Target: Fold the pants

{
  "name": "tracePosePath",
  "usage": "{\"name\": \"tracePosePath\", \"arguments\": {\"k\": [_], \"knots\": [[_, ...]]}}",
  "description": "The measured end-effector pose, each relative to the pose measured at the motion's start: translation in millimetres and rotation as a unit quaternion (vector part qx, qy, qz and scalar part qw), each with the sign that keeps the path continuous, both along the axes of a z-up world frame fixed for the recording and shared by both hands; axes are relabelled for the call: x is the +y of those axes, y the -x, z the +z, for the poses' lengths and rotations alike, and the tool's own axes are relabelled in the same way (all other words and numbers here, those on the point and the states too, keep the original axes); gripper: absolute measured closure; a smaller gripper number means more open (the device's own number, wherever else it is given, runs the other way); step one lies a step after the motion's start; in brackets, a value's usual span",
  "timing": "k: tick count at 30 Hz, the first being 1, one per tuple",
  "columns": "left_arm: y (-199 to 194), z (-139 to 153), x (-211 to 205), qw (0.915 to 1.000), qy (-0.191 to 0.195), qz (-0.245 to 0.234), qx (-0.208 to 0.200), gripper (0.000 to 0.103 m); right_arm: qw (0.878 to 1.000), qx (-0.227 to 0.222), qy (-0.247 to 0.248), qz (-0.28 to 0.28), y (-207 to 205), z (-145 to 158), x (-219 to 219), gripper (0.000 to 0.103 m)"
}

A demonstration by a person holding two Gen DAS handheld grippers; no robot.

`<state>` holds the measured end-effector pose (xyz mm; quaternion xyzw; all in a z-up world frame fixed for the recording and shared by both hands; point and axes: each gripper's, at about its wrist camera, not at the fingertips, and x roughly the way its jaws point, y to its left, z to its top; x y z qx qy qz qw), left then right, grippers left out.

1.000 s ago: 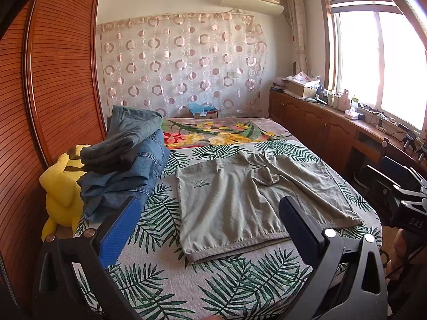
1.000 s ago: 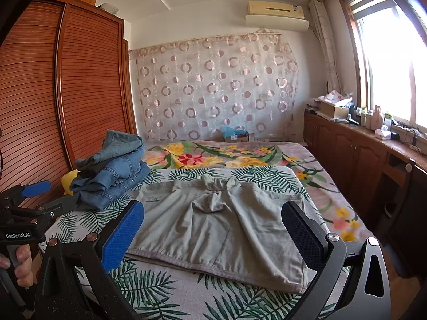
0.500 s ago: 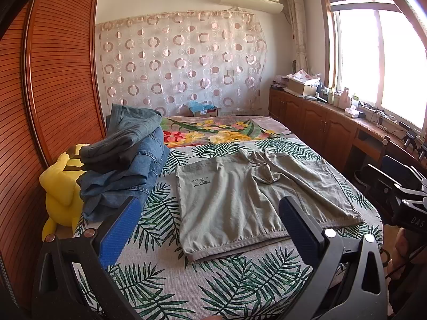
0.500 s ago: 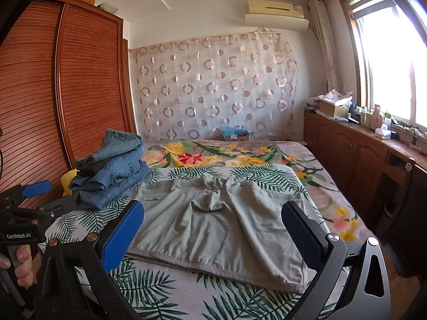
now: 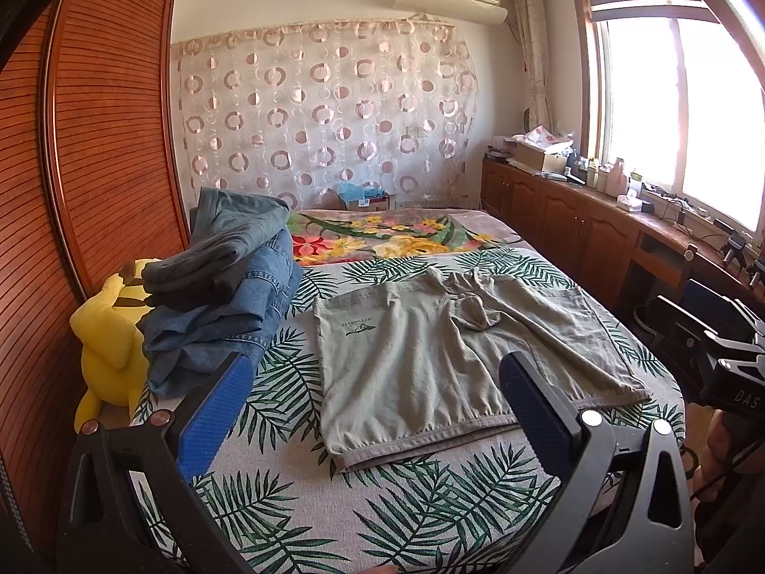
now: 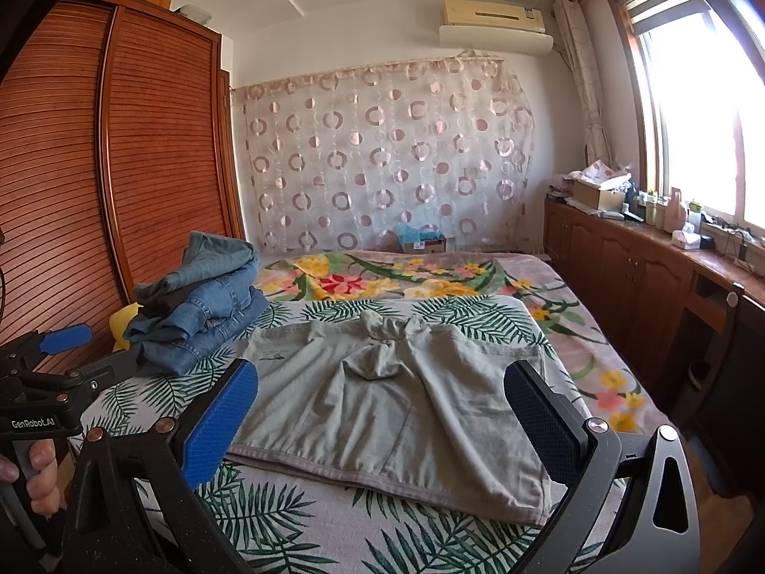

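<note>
Grey-green pants (image 5: 430,368) lie spread flat on the leaf-print bed cover (image 5: 287,502), with a small logo on their left half and bunched fabric at the far middle. My left gripper (image 5: 375,358) hovers open over the bed's near edge, short of the pants' near hem, its blue pads wide apart. The right wrist view shows the same pants (image 6: 382,406) from the right side. There my right gripper (image 6: 381,368) is open too, holding nothing. A hand holds the left gripper's handle (image 6: 38,430) at that view's left edge.
A stack of folded jeans (image 5: 224,287) sits on the bed's left side beside a yellow plush toy (image 5: 105,349). A slatted wooden wardrobe (image 5: 95,167) runs along the left. Wooden cabinets (image 5: 573,220) stand under the window on the right. A floral blanket (image 5: 392,234) covers the far bed.
</note>
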<state>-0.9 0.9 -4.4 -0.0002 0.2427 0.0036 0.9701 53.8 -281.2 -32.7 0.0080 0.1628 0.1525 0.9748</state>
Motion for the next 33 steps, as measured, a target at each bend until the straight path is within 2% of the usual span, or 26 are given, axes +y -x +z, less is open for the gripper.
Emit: {"name": "tracePosePath", "arguments": {"k": [21,33], "knots": [[-2,1,-1,1.0,-0.001,0.0,0.002,0.0,1.0,0.001,0.001,0.0,0,0,0,0.0],[-16,-15,-8,0.9997,0.004,-0.014,0.021,0.0,1.0,0.019,0.008,0.003,-8,-6,-9,0.0]]}}
